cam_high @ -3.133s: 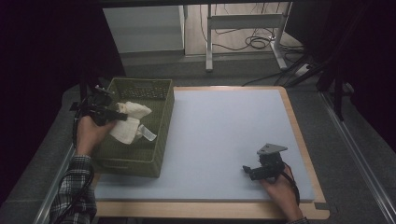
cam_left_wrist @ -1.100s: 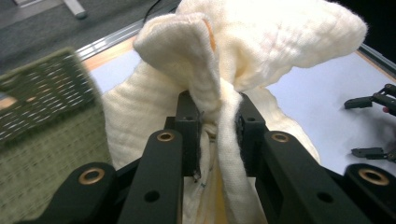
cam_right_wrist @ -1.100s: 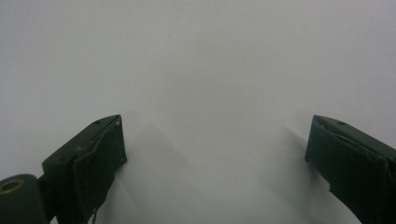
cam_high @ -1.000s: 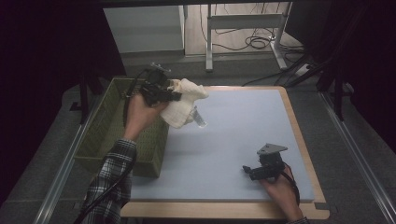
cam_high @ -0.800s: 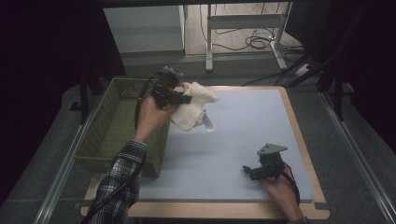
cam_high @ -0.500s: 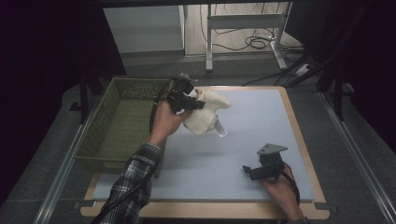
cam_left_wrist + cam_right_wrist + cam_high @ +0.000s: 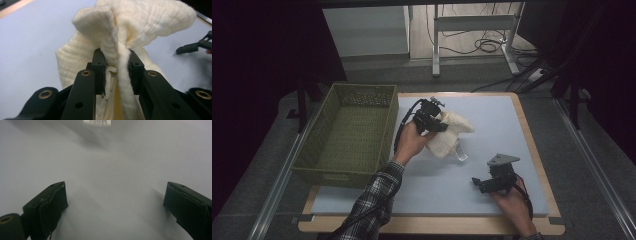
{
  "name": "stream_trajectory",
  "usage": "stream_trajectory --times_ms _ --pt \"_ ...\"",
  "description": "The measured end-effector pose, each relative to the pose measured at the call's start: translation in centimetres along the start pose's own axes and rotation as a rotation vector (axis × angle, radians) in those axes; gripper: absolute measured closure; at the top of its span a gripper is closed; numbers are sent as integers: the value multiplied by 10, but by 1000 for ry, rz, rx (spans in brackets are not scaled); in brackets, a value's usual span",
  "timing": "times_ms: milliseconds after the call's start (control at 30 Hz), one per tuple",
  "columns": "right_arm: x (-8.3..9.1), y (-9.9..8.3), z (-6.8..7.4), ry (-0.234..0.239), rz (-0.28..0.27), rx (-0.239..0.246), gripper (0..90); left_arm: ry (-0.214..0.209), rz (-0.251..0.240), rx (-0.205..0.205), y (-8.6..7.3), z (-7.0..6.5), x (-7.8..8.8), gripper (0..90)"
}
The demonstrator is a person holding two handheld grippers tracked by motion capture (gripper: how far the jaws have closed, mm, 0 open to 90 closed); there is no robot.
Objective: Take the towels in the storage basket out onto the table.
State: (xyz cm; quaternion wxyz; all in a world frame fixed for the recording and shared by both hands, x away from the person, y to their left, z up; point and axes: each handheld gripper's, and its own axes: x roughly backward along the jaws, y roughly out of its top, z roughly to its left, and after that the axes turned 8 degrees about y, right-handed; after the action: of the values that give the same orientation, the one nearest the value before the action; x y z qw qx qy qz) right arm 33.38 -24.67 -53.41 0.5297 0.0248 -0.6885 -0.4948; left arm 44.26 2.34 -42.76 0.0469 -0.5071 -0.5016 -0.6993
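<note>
My left hand-held gripper [image 7: 438, 121] has carried the cream cloth [image 7: 451, 134], pinched tight, out of the green basket [image 7: 352, 131] down onto the bench [image 7: 492, 107]. My right hand-held gripper [image 7: 482, 183], spread wide, waits near right, so spreading the cloth likely comes next.

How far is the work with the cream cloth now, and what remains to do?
Done: the cream cloth is out of the green basket, which looks empty, and hangs over the blue mat. In hand: the left gripper pinches a fold of it between its jaws; its lower edge looks at or near the mat. Left: probably laying it down and releasing. The right gripper rests open on the mat, holding nothing.
</note>
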Motion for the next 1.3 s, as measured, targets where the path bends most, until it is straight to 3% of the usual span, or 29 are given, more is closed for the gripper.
stream_trajectory --times_ms 300,433,567,767,967,1100,1300 --pt "0 0 0 1 1 0 51 18 22 -12 -16 -9 -36 667" --pt "0 0 0 1 1 -1 51 19 22 -20 -22 -9 -47 427" --pt "0 0 0 2 0 0 52 6 6 -12 -24 -7 -42 285" --pt "1 0 0 11 -4 4 91 25 -38 -9 -26 -2 -19 293" --pt "12 0 0 41 -18 27 411 50 -58 -24 -36 3 -6 445" --pt "22 4 0 106 -53 10 589 51 -66 -21 -46 4 -5 548" --pt "29 18 10 212 -71 31 696 46 -73 3 -58 6 -11 577"
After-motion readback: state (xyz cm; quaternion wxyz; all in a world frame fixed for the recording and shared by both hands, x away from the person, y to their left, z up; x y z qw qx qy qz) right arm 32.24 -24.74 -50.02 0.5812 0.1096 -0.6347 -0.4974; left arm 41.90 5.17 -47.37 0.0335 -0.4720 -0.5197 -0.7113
